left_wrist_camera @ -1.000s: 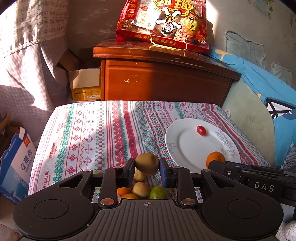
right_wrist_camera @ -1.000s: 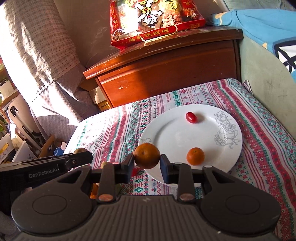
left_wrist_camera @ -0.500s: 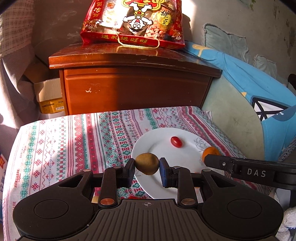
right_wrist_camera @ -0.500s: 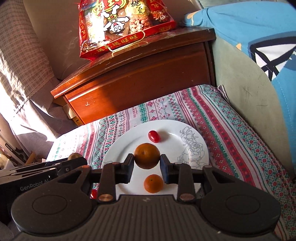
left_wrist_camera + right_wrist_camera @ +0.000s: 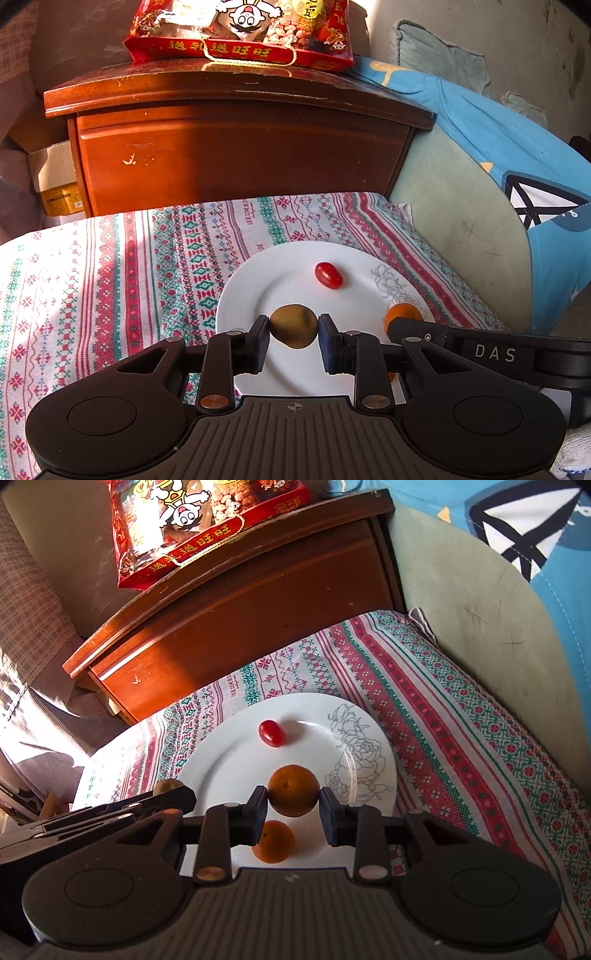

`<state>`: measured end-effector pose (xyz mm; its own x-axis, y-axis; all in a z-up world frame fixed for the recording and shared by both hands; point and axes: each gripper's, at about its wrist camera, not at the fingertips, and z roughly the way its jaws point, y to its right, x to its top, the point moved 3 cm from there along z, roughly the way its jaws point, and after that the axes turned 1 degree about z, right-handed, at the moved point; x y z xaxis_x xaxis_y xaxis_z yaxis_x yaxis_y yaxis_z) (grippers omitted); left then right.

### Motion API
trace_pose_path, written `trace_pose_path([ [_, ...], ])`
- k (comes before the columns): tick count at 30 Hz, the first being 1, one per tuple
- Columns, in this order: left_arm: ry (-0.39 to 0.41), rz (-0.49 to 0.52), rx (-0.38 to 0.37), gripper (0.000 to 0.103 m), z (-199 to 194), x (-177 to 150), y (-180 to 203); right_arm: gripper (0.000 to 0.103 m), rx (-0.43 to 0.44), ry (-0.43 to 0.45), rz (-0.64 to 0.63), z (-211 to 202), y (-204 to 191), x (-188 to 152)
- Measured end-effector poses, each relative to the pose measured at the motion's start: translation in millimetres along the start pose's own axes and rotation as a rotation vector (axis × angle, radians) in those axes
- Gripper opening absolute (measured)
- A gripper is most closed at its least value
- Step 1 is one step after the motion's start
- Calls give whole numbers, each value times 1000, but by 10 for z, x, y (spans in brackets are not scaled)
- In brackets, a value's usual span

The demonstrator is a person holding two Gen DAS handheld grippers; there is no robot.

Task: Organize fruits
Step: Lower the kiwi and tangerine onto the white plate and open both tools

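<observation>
Left wrist view first: the left hand-held gripper (image 5: pixel 293 332) is clamped on a brown kiwi (image 5: pixel 293 326), carried over the near part of the white plate (image 5: pixel 251 291). On the plate, a cherry tomato (image 5: pixel 328 275) lies toward the far side, and an orange (image 5: pixel 400 314) shows at the plate's right, half hidden behind the other tool. The plate sits on a patterned cloth (image 5: pixel 110 277) over the desk, with a wooden cabinet (image 5: pixel 236 147) beyond it.

Over to the right wrist view: the right hand-held gripper (image 5: pixel 293 808) grips a darker orange (image 5: pixel 293 790) between its pads, poised above the plate's (image 5: pixel 221 771) middle. A second orange (image 5: pixel 274 842) rests on the plate just nearer than that, and the tomato (image 5: pixel 272 732) lies farther back. The kiwi (image 5: pixel 168 786) peeks out left of the plate behind the left tool.

This looks like the delivery step, both fruits arriving together. Next, each needs lowering onto a bare patch of plate, clear of the resting orange, then a gentle release, since round fruit may roll.
</observation>
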<state>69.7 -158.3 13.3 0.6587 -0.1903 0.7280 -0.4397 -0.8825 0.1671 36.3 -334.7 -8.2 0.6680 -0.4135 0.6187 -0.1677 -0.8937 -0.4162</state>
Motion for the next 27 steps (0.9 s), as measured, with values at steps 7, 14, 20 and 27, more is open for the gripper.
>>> trace_pose_path([
  [7, -10, -7, -13, 27, 96, -15, 59, 34, -1, 2, 9, 8, 4, 8],
  [14, 1, -12, -8, 38, 31, 45, 105, 35, 0, 21, 16, -41, -2, 61],
  [20, 25, -23, 24, 46, -165, 152, 67, 39, 18, 34, -3, -106, -82, 90],
  [27, 40, -87, 40, 46, -413, 193, -75, 42, 37, 52, -71, -226, -283, 38],
])
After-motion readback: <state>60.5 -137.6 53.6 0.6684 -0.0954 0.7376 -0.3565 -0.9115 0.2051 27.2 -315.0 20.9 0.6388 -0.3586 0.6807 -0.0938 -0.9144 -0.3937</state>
